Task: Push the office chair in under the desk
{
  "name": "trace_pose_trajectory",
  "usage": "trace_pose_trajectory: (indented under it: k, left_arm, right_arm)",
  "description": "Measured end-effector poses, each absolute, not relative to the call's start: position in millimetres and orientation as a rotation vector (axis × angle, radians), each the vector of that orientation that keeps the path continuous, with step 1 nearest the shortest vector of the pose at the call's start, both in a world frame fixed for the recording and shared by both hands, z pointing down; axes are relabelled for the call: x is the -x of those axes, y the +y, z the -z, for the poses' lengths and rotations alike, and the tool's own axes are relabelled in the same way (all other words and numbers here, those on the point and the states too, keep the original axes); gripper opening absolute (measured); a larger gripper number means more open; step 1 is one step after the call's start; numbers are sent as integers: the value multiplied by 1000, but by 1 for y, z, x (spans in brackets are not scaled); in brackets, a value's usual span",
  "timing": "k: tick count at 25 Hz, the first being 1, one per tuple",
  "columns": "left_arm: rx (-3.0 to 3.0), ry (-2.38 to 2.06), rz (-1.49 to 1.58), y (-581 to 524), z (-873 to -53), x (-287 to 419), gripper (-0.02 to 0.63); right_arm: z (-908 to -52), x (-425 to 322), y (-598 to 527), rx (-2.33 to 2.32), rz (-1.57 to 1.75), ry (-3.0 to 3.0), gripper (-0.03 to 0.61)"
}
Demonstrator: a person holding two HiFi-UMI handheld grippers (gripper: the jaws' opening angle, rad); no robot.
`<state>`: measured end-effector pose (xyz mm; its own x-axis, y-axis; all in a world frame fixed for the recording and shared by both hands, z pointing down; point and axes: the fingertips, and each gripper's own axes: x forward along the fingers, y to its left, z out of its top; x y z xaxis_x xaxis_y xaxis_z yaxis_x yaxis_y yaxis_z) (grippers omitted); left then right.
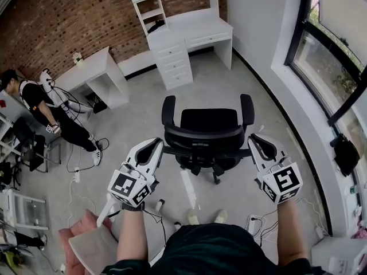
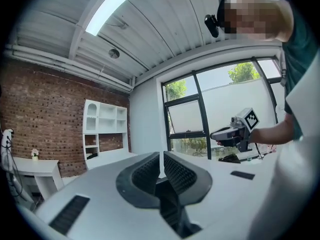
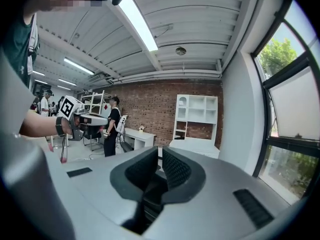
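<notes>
White left gripper [image 1: 152, 146]: my jaws are pressed together with nothing between them. The tip is just beside the left edge of the chair's backrest; I cannot tell if it touches.
White right gripper [image 1: 256, 140]: jaws also together and empty, just beside the right armrest.
Office chair [image 1: 207, 132]: black, on the grey floor between my two grippers, backrest toward me.
Desk [image 1: 198, 24]: white, against the brick wall, well apart from the chair, drawers on its left.
Hutch shelves [image 1: 150, 7]: on the desk; one dark thing in a lower cubby, too small to tell.
</notes>
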<state>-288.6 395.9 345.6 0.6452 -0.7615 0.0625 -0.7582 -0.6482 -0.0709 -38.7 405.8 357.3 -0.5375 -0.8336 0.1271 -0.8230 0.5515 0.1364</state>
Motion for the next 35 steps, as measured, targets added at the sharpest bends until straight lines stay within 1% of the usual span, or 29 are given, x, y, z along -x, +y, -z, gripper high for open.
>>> trace_pose_trajectory:
  k: [5,10,13,14,16,18,22,26,30,35]
  left_arm:
    - [2799,1294,237,406,-369,281,9]
    - [2807,1371,275,412,-392,287,9]
    - [2799,1364,392,414,-412,292,9]
    - [2797,1352,437,413,-419,295,15]
    - [2798,1314,523,409,-433,301,59]
    - [2794,1259,613,403,-448,306,94]
    - [2784,1124,798,392,-475,315,130]
    - [2722,948,985,384,-501,321,170]
    - [2680,794,1094,375,-516,327,173]
    - [2611,689,1189,362,-534,343,175]
  right_arm:
    - [-379,36,411,-1332,51,-2616,5]
    - [-407,37,415,-1258,23,-2610,6]
    - [-426,39,417,-1217,21,-2577,6]
    - [-433,40,417,-1201,25,-2561,6]
    - [-445,42,418,-1166,42,-2525,10]
    - [-458,45,418,-1121,67,-2482,37]
    - [-486,46,420,-1017,127,-2344,95]
    - [-506,44,417,-970,152,-2246,118]
    - [-524,38,411,-961,147,-2138,130]
    - [-542,43,400,-926,200,-2069,167]
